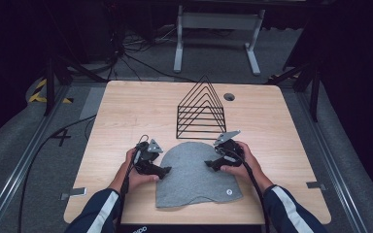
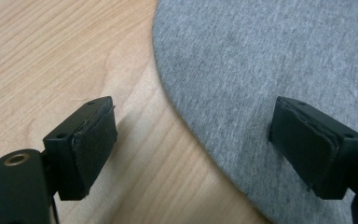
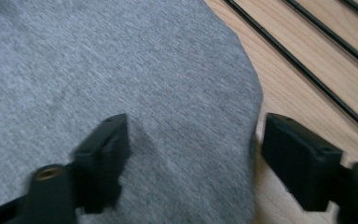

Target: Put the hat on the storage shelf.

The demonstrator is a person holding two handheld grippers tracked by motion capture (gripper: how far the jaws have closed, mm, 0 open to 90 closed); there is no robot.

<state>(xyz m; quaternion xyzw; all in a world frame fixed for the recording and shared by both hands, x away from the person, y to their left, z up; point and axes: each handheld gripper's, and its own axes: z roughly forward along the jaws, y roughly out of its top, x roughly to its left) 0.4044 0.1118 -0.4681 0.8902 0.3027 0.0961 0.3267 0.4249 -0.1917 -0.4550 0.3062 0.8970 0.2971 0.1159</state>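
A grey knitted hat (image 1: 194, 170) lies flat on the wooden table (image 1: 126, 111), with a small white round label near its lower right corner. My left gripper (image 1: 166, 171) sits low at the hat's left edge. In the left gripper view it (image 2: 196, 149) stands open, one jaw over bare wood, the other over the grey cloth (image 2: 261, 70), and the hat's rim runs between them. My right gripper (image 1: 208, 164) is at the hat's right edge. Its own view shows it (image 3: 191, 158) open too, astride the hat's rim (image 3: 121, 70), gripping nothing.
A black wire rack (image 1: 201, 109) with a peaked top stands just behind the hat; its base wires (image 3: 307, 42) run close to my right gripper. A round cable hole (image 1: 229, 96) lies at the table's far side. Bare wood stretches left and right of the hat.
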